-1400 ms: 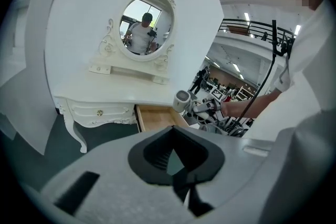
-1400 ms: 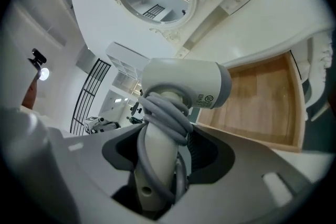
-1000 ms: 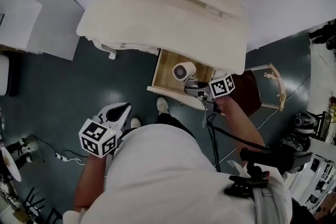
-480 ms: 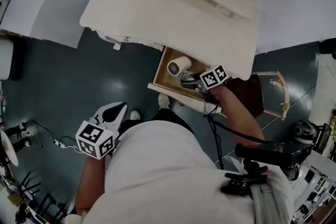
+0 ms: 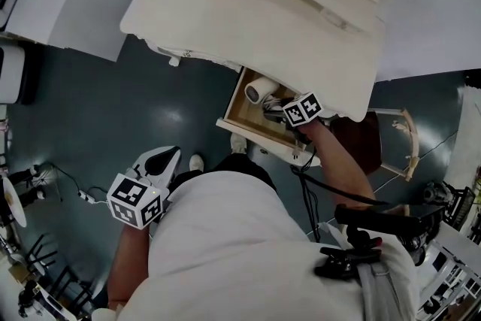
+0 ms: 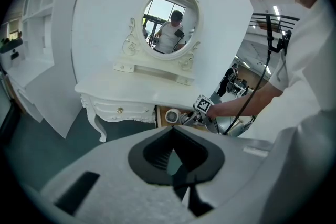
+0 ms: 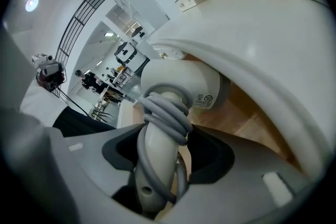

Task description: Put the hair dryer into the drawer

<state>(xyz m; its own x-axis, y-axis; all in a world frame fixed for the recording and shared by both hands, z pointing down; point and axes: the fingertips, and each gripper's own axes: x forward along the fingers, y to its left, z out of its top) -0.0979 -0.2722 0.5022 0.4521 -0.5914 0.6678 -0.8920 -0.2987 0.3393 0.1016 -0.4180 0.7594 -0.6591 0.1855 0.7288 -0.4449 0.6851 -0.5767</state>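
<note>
The right gripper (image 5: 275,109) has its jaws clamped round the cord-wrapped handle of the hair dryer (image 5: 261,90), which hangs inside the open drawer (image 5: 254,137) at the middle of the head view, tucked under the front edge of the dressing table (image 5: 255,19). The handle runs straight out from the jaws, with the barrel crosswise at its far end over the wooden floor. The left gripper (image 5: 161,160), lower left and much farther off, is closed on nothing.

Left gripper (image 5: 171,156): my fingers together, empty, well apart from drawer (image 5: 255,135).
Right gripper (image 5: 273,107): my fingers clamp hair dryer (image 5: 259,90) handle, over drawer.
</note>
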